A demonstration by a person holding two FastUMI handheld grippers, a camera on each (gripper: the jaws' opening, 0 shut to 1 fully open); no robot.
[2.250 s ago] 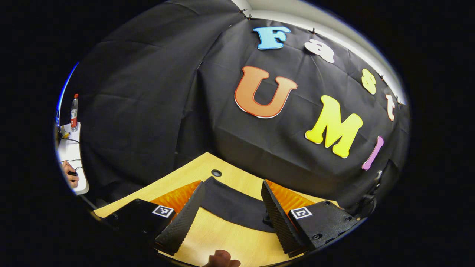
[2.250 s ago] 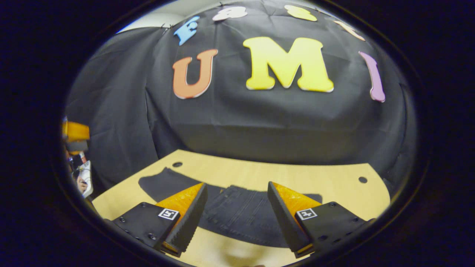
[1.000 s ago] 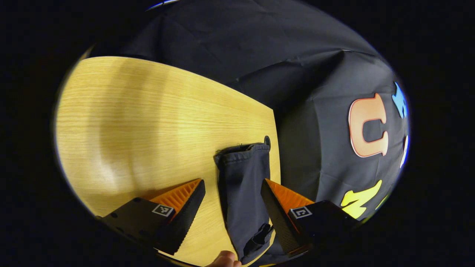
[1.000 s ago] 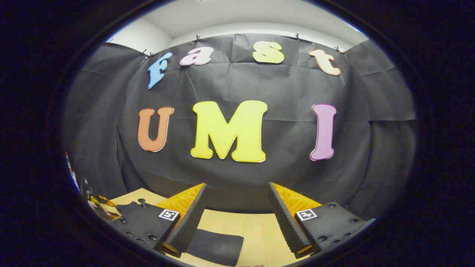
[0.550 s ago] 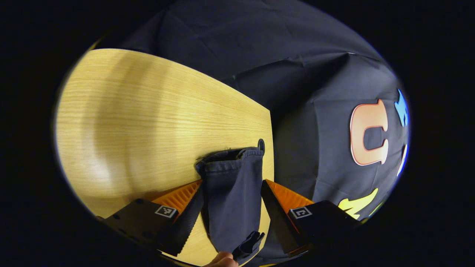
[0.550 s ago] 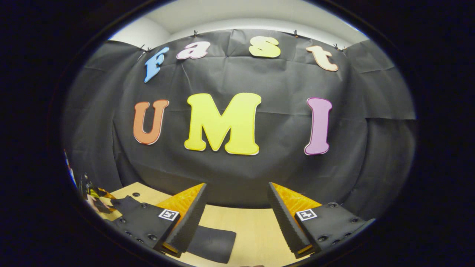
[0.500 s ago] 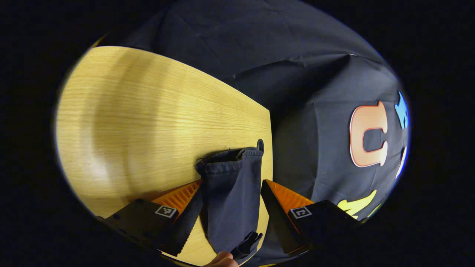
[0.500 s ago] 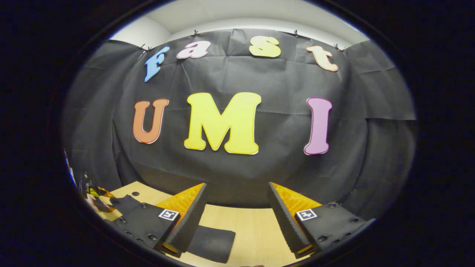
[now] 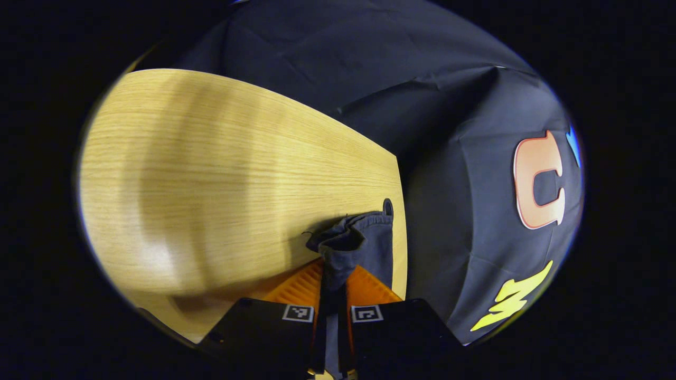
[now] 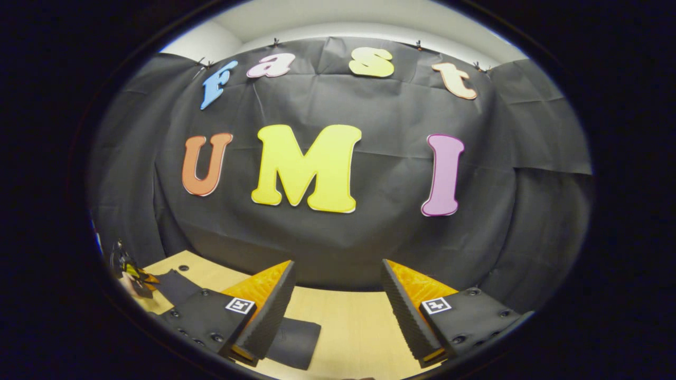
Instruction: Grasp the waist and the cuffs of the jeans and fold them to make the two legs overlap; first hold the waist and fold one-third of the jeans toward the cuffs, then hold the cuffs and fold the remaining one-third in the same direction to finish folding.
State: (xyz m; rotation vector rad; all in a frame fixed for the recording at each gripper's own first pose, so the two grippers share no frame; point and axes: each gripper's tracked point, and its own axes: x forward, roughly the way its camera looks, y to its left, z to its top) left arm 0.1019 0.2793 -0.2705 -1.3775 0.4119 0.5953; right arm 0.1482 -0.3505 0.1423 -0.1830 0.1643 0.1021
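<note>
Dark jeans [image 9: 353, 248] cuff pinched by left hand-held gripper [image 9: 334, 295]; right hand-held gripper [image 10: 336, 301] wide.

left hand-held gripper [image 9: 334, 274] clamped, right [image 10: 336, 287] (spread)

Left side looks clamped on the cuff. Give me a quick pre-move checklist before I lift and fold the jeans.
1. Left tool shut on the jeans cuff: ok.
2. Both cuff layers caught: cannot tell; fabric bunches ahead of the fingers.
3. Right tool gripping the waist: not ok; open, nothing between its fingers.
4. Jeans below the right tool: ok, dark fabric lies beside its left finger.
5. Cuff near the table edge and grommet hole: ok.
</note>
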